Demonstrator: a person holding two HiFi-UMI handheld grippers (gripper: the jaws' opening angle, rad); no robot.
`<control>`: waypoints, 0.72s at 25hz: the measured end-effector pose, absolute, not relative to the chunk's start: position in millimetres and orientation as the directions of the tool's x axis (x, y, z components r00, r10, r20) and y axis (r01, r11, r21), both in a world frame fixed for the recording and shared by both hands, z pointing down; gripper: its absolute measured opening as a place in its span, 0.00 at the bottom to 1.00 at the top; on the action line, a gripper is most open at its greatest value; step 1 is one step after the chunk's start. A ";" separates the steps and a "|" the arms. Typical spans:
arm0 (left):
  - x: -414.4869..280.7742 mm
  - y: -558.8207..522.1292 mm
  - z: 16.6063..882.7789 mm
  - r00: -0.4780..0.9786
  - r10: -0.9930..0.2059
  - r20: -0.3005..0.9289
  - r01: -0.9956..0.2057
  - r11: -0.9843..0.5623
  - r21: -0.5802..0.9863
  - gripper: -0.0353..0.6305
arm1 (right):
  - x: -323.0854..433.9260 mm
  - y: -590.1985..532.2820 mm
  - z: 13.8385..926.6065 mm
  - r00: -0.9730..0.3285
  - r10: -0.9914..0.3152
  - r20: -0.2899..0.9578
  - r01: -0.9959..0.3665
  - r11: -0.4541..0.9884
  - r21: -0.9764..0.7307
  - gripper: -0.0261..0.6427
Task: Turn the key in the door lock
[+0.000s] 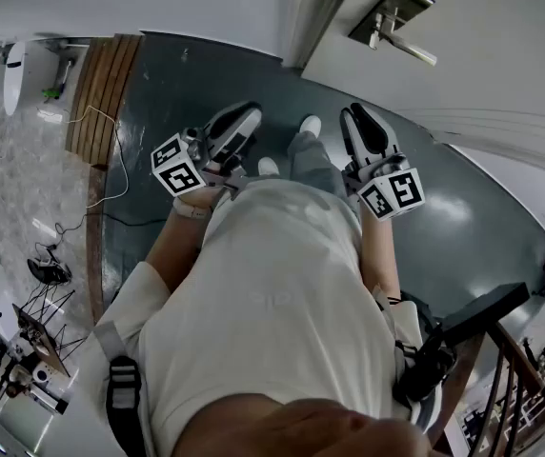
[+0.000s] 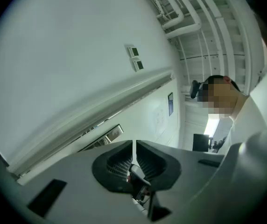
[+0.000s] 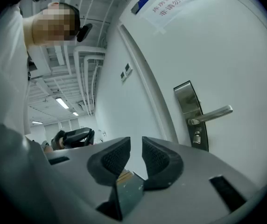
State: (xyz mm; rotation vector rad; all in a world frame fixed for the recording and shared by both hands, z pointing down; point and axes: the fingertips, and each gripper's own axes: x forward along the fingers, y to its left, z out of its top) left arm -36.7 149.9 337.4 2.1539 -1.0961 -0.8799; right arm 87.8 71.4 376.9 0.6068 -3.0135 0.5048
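Observation:
The white door [image 3: 227,55] carries a steel lock plate [image 3: 191,111] with a lever handle [image 3: 213,115]. Below the lever sits the keyhole [image 3: 197,138], where a small metal piece shows; I cannot tell if it is a key. In the head view the lock plate [image 1: 392,12] is at the top right, well ahead of both grippers. My right gripper [image 3: 136,146] points at the wall left of the lock, its jaws a narrow gap apart with nothing between them. My left gripper [image 2: 134,148] faces a bare wall, jaws together and empty. From above, the left gripper [image 1: 244,120] and the right gripper [image 1: 358,120] hang at waist height.
A paper notice [image 3: 171,6] is taped high on the door. Wall switches [image 2: 135,58] sit beside the door frame. A dark stair railing [image 1: 501,350] runs at the lower right. Wooden boards [image 1: 101,84], cables [image 1: 111,184] and equipment lie at the left on the floor.

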 end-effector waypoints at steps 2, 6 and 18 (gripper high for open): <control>-35.5 145.2 331.7 0.454 -0.841 -0.294 -0.472 -0.507 0.721 0.07 | 87.3 64.6 372.0 -0.922 -0.375 0.097 -0.387 0.873 -0.296 0.13; -33.8 126.4 318.9 0.455 -0.843 -0.285 -0.469 -0.500 0.728 0.07 | 88.4 43.6 364.9 -0.919 -0.373 0.131 -0.395 0.881 -0.261 0.13; -35.2 -12.7 335.3 0.473 -0.847 -0.244 -0.491 -0.483 0.725 0.07 | 91.8 -69.9 431.1 -0.900 -0.332 0.282 -0.378 0.917 -0.127 0.14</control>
